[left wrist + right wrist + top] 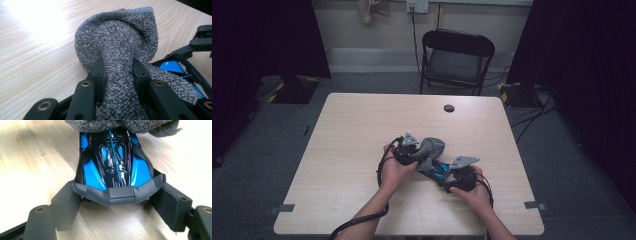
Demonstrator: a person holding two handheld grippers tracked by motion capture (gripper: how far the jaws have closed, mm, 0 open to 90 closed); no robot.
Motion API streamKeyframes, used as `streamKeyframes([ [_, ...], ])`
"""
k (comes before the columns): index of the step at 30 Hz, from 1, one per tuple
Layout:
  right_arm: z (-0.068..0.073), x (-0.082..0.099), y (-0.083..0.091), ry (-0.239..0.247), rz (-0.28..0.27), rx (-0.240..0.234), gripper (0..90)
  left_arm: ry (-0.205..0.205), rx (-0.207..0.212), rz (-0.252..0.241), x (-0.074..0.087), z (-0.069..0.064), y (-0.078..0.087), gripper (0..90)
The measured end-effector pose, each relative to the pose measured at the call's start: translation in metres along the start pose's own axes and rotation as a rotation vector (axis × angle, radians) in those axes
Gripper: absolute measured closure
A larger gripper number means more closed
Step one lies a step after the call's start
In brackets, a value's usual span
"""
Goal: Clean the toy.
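From the high view, the person had both grippers meeting mid-table: the left gripper held a grey terry cloth bunched up, and the right gripper sat just beside it, with a blue and black toy car between them, near the front-centre of the tabletop.

In the left gripper view, the left gripper was pinching a twisted neck of the cloth tight, and the rest of the cloth ballooned out above the jaws. A bit of the blue car peeked out at the right, under the cloth's edge.

In the right gripper view, the right gripper was clamped on the toy car by its sides at the bumper end, holding it on the table, with the cloth draped over its far end.

Looked like the wiping step to me, car steadied, cloth on the body. Next move probably needs the cloth dragged along the shell while the right grip stays firm so the car doesn't roll.
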State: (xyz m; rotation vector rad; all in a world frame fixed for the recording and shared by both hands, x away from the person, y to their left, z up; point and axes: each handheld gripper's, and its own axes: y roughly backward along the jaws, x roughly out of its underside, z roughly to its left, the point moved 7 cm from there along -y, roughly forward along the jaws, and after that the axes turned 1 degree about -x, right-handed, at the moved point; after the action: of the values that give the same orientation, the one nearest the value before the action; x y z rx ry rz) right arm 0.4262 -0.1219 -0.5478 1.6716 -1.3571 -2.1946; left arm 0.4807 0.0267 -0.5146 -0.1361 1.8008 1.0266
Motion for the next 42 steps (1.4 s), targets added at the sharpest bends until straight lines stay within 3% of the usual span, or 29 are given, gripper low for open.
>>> streamKeyframes([
  [27,0.0,0.0,0.0,0.001,0.0,0.0,25.6,0.018,-0.064,0.015,0.011,0.025,0.006,68.8],
  [42,0.0,0.0,0.0,0.0,-0.001,0.0,25.6,0.035,-0.079,0.018,0.013,0.031,0.008,68.9],
])
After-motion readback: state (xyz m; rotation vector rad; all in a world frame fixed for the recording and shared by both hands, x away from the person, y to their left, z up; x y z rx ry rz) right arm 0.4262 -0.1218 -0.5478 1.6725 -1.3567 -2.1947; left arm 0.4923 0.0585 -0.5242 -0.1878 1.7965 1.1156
